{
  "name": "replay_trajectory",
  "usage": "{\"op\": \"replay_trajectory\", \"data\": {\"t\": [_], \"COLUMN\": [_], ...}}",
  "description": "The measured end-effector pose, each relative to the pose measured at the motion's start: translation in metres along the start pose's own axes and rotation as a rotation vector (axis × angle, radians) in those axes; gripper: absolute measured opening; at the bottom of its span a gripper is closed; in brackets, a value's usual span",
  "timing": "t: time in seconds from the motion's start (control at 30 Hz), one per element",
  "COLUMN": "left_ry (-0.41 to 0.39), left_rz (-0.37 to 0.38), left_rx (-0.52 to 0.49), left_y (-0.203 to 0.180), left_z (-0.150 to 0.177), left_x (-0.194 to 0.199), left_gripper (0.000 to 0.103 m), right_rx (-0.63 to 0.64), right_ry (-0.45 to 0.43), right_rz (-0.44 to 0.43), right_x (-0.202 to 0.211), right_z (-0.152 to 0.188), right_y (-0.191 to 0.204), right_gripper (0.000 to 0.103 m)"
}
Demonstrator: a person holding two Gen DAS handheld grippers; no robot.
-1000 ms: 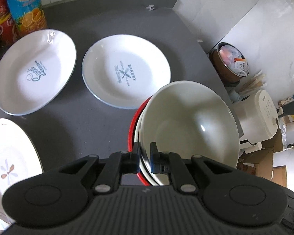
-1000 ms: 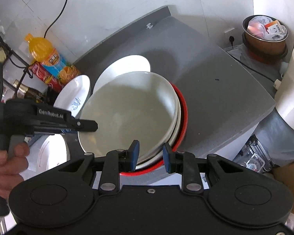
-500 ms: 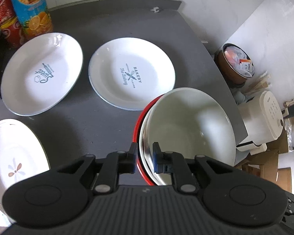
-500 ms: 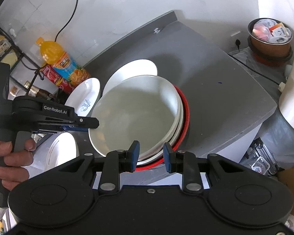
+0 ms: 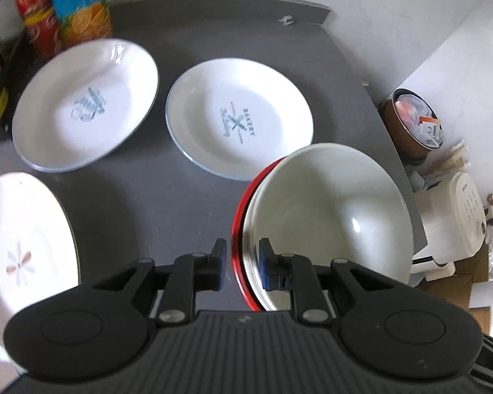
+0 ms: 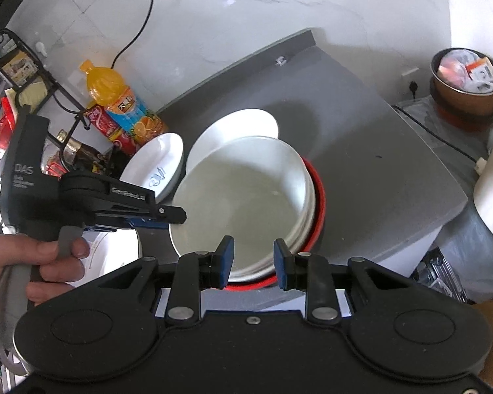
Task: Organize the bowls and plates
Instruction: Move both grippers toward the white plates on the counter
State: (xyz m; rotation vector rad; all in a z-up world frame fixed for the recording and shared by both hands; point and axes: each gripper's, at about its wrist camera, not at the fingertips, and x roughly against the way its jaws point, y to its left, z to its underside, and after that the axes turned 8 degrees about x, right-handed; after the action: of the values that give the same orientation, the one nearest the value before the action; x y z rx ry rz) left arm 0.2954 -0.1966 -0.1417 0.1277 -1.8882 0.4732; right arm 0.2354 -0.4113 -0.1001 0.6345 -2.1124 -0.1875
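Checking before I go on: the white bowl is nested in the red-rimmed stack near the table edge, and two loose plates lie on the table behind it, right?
Not quite. Three loose plates lie apart from the stack: the BAKERY plate, the second printed plate and the flower plate, per the left wrist view. The white bowl does sit in the red-rimmed stack.

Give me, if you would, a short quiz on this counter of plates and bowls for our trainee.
1. How many plates lie singly on the grey counter?
2. True or false: the white bowl is nested in a blue bowl.
3. Which word is printed on the plate nearest the white bowl? A Bakery, B Coffee, C Kitchen.
Key: 1. Three: Sweet plate, Bakery plate, flower plate. 2. False; the outer bowl is red. 3. A.
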Motion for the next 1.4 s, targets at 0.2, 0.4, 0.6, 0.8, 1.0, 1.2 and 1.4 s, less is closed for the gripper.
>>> {"op": "replay_trajectory", "data": {"t": [0.2,0.4,0.6,0.8,1.0,1.2,1.4], "left_ry": [-0.042,-0.063,-0.095,-0.127,-0.155,-0.155,-0.149], "left_rz": [0.011,0.000,-0.021,-0.024,-0.049,-0.061,-0.066], "left_rx": [0.016,0.044,0.076,0.083,0.068,0.077,0.076], "left_y": [0.006,0.025,0.058,0.090,0.122,0.154,0.180], "left_z": [-0.001,-0.008,-0.019,-0.030,-0.045,-0.057,-0.068], "left_x": [0.021,0.036,0.046,0.053,0.057,0.054,0.043], "left_gripper": [0.018,0.018,0.024,0.056,0.070,0.071,0.071], "right_rx": [0.044,0.068,0.081,0.071,0.064,0.032,0.031], "right_ry": [-0.006,-0.003,-0.006,-0.030,-0.030,-0.026,-0.009], "right_rz": [-0.038,-0.058,-0.057,-0.042,-0.020,0.005,0.009], "right_x": [-0.011,-0.027,-0.045,-0.058,-0.075,-0.097,-0.122], "right_z": [-0.012,-0.022,-0.030,-0.037,-0.039,-0.040,-0.047], "right_y": [0.014,0.039,0.069,0.098,0.127,0.149,0.165], "right_gripper": [0.027,0.036,0.052,0.062,0.065,0.065,0.065]}}
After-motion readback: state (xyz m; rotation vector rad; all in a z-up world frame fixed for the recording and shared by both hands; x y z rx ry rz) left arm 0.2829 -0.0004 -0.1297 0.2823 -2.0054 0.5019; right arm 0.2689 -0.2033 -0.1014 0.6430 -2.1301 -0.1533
